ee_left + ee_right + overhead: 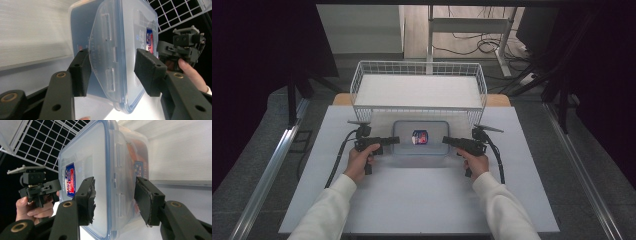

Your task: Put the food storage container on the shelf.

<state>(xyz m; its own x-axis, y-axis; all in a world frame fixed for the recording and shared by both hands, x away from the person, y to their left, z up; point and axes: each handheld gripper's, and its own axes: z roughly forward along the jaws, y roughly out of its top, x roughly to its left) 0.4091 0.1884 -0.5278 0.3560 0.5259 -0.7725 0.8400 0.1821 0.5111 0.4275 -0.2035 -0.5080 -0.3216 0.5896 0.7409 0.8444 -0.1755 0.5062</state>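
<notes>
Clear plastic container point(420, 138), red-blue label point(419, 136) unreadable, long axis across desk point(422, 200); left gripper point(395, 140) and right gripper point(446, 140) wide open around side latches.

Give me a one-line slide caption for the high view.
Two hand-held grippers, left and right, flank a lidded plastic box before a wire basket.

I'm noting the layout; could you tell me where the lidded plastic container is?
In the high view the plastic container sits mid-table, between the left gripper and right gripper, just before the wire basket.
</notes>
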